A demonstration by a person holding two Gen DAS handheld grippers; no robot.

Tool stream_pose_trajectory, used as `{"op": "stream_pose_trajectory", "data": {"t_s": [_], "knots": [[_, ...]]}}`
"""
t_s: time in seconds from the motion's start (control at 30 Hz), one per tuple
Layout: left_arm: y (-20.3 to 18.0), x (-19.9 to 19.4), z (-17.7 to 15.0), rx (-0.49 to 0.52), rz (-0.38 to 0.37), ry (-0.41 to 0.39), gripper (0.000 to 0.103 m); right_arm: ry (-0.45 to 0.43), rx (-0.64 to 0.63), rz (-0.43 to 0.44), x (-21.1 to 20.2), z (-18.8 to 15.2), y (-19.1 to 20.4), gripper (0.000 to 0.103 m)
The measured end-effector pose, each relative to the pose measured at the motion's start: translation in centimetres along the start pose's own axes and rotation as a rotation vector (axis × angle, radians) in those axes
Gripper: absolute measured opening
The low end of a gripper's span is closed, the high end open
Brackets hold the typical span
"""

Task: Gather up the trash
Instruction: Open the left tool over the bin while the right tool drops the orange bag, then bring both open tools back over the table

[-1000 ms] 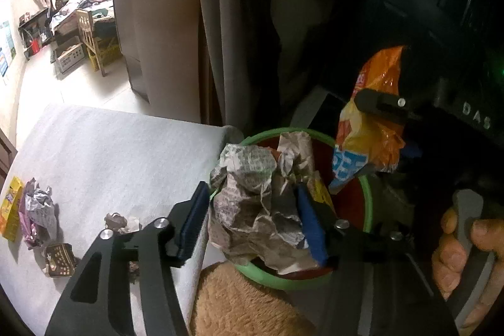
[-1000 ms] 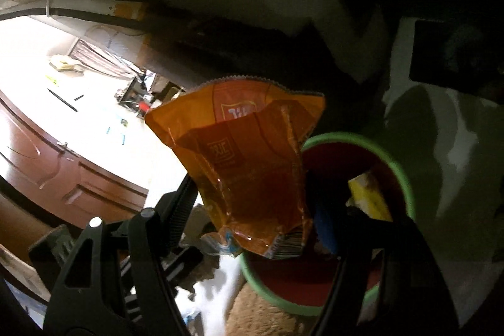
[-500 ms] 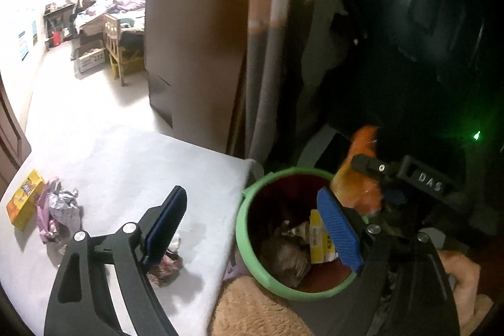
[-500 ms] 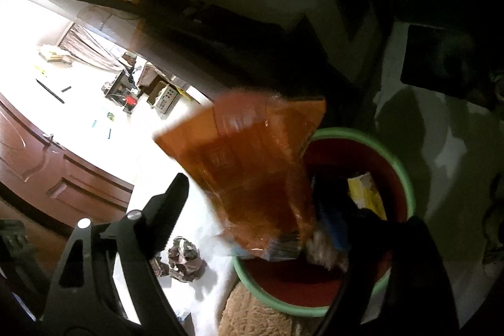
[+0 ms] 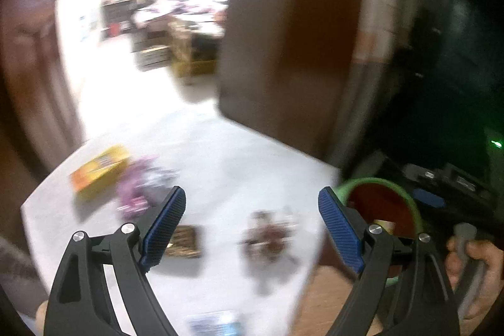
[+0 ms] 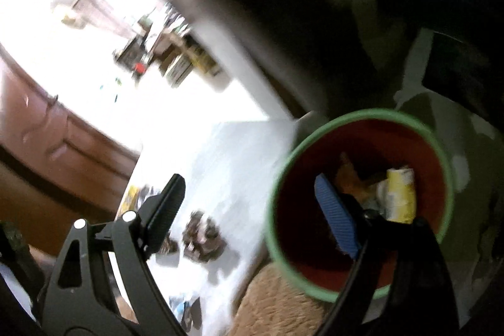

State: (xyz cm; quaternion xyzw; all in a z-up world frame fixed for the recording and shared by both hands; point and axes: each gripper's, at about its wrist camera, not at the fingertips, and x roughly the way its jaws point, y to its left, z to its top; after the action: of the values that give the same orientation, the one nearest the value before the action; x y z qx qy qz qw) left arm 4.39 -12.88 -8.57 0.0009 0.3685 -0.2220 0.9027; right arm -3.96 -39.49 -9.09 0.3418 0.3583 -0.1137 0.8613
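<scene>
From the left wrist, the left gripper (image 5: 252, 210), just spread wide and empty, is seen with a crumpled wrapper (image 5: 271, 236) dead ahead between its fingers on the worktop (image 5: 239, 166); from the right wrist, the right gripper (image 6: 249, 200), likewise just released, is aimed across the bin (image 6: 359, 188), wrapper (image 6: 201, 236) low between its fingers.

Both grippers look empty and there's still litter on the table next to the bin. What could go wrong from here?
1. The view is motion-blurred, so the dark crumpled wrapper could be misjudged; the open left gripper may close short of it.
2. The green-rimmed bin stands tight against the white table edge; a sweep of the right gripper could knock it.
</scene>
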Motion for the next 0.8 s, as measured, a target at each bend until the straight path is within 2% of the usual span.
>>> {"op": "stream_pose_trajectory", "data": {"t_s": [0.1,0.2,0.3,0.4,0.47,0.53,0.63,0.7,0.8], "knots": [[4.7,-0.9,-0.6,-0.099,0.089,-0.010,0.082,0.081,-0.065,0.014,2.4,-1.4,2.5,0.085],[8.2,-2.0,-1.1,-0.177,0.138,-0.038,0.082,0.169,-0.133,0.013,5.5,-3.4,4.9,0.085],[9.9,-2.5,-1.7,-0.195,0.158,-0.037,0.082,0.239,-0.200,-0.001,8.6,-5.2,7.1,0.085],[10.4,-2.4,-2.4,-0.198,0.165,-0.027,0.082,0.299,-0.215,-0.010,11.6,-6.7,8.2,0.085],[10.4,-2.7,-3.2,-0.186,0.150,-0.007,0.083,0.325,-0.202,0.001,13.2,-7.3,8.5,0.085],[10.1,-2.8,-3.8,-0.157,0.131,0.017,0.087,0.350,-0.218,-0.028,14.7,-7.9,9.0,0.085],[9.0,-3.2,-5.8,-0.095,0.070,0.059,0.090,0.368,-0.213,-0.031,15.8,-8.7,9.4,0.085],[7.7,-3.0,-7.7,-0.055,0.012,0.108,0.090,0.365,-0.215,-0.040,16.1,-9.1,9.5,0.085],[5.8,-1.3,-10.5,-0.006,-0.060,0.239,0.090,0.369,-0.218,-0.044,16.6,-9.4,9.7,0.085]]}}
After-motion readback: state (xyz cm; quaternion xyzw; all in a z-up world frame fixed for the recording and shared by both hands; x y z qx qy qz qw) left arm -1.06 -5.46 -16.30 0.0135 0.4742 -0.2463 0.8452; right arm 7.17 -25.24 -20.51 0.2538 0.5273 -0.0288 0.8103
